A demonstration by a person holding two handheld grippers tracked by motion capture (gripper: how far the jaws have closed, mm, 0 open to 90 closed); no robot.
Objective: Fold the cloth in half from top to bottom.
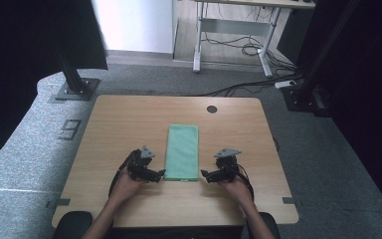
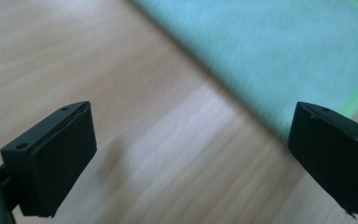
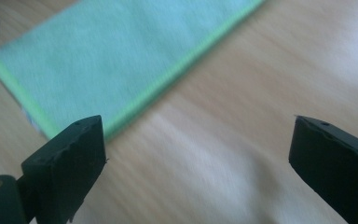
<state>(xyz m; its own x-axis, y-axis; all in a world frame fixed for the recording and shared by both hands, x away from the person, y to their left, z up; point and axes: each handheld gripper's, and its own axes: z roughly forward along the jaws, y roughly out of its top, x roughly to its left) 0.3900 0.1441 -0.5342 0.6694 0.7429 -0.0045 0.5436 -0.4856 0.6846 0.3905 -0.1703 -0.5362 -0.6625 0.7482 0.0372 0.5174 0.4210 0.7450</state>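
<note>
Cloth: a green cloth (image 1: 182, 152), folded into a long narrow strip, lies flat at the middle of the high view, its long sides running from near the person toward the far edge of the table (image 1: 129, 114).

Left gripper: the left gripper (image 1: 157, 174) sits just left of the cloth's near corner in the high view, low and left of centre; its tips point toward that corner and come very close to it, though contact cannot be told.

Left gripper opening: in the left gripper view (image 2: 191, 154) the two black jaws stand far apart, one at the lower left of the frame and one at the lower right, with bare wood between them and nothing held.

Cloth in the left gripper view: the cloth (image 2: 279, 51) fills the upper right, its edge running down toward the right-hand jaw.

Right gripper: the right gripper (image 1: 205, 174) sits just right of the cloth's other near corner in the high view, low and right of centre, tips pointing at the cloth and close to it.

Right gripper opening: in the right gripper view (image 3: 198, 154) the jaws are spread wide and empty, bare wood between them.

Cloth in the right gripper view: the cloth (image 3: 116, 56) lies in the upper left, its brighter green hem passing just beside the left-hand jaw.

Hands: a hand (image 1: 127, 185) grips the left tool, another hand (image 1: 236, 186) the right, both entering from the bottom of the high view.
</note>
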